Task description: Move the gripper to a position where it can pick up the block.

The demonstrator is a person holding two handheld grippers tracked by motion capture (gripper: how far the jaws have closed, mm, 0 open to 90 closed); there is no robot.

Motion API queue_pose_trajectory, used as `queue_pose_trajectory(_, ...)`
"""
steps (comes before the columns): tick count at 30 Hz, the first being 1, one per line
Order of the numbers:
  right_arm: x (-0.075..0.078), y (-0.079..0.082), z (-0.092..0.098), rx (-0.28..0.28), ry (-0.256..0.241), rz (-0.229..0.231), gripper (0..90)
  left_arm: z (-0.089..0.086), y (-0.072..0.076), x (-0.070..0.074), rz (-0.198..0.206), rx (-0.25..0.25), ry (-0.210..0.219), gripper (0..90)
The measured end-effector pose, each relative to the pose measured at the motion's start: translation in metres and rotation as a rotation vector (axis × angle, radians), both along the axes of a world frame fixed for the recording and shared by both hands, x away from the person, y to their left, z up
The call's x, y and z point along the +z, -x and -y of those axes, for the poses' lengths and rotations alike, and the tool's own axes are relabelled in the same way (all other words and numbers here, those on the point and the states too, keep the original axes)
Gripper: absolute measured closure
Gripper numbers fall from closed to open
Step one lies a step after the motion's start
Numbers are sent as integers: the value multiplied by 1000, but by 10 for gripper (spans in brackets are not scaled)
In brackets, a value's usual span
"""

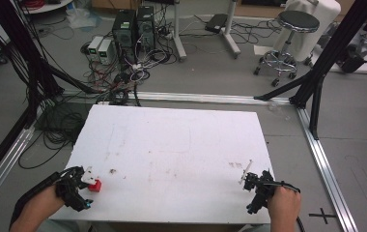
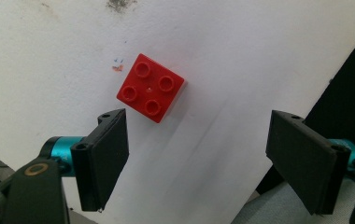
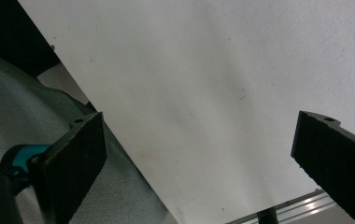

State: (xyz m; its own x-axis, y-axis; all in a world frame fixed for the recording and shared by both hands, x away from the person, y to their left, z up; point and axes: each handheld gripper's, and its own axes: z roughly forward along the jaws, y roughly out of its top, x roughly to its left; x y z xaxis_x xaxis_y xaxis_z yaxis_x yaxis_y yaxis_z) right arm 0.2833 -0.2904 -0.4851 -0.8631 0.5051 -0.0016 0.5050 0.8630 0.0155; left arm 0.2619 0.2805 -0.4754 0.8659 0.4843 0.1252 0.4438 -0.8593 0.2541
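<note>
A small red square plastic brick (image 2: 150, 87) with four round studs lies flat on the white matte table (image 2: 241, 56), just ahead of the left tool (image 2: 199, 156), nearer its left jaw (nothing stands between). That tool is spread wide. The right tool (image 3: 199, 158), also spread, hovers over bare tabletop at the near edge.

No text, label, brand or number can be read on anything here.

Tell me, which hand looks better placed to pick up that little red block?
Left, probably. The left tongs are open with the red block lying just ahead of them, while the right tongs sit at the table's far corner.
</note>
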Motion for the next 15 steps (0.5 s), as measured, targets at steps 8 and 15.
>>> queue_pose_trajectory(8, -1, 1, 1, -2, -6, 1, 29, -4, -8, 5, 0, -49, 2, 215)
queue_pose_trajectory(15, 0, 1, 2, -8, -11, 4, 29, -4, -15, 9, 12, -84, -15, 215)
